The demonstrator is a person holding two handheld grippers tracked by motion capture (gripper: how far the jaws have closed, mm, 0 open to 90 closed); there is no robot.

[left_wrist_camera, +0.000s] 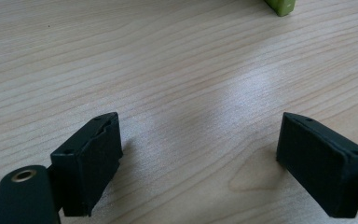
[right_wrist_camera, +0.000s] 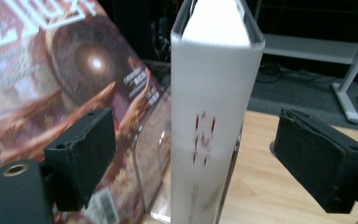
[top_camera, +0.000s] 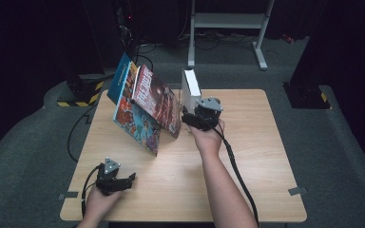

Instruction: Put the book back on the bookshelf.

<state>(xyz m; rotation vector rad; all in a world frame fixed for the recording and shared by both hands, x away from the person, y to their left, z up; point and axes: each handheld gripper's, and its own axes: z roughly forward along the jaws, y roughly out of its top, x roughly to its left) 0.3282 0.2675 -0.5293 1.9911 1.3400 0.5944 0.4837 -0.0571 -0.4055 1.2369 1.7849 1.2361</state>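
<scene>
On the desk (top_camera: 247, 156), toward its far edge, you have three books in a row: a white book (top_camera: 190, 89) standing upright on the right, a red-covered book (top_camera: 158, 99) leaning against it, and a blue-covered book (top_camera: 132, 111) leaning behind that one. Item, right tool (top_camera: 193, 121): held level at the near edge of the white book, jaws spread wide; in the right gripper view the white book's spine (right_wrist_camera: 209, 116) stands between the two pads with a gap on either side, so nothing is clamped yet. Item, left tool (top_camera: 123, 181): resting low near the front left corner of the desk, jaws apart over bare wood, holding nothing; a small green object (left_wrist_camera: 279, 5) sits at the far edge of the left gripper view. Status, as a judgement: the white book is lined up for a grasp or has just been let go; which of these cannot be told. The two leaning books remain tilted and unsorted.
</scene>
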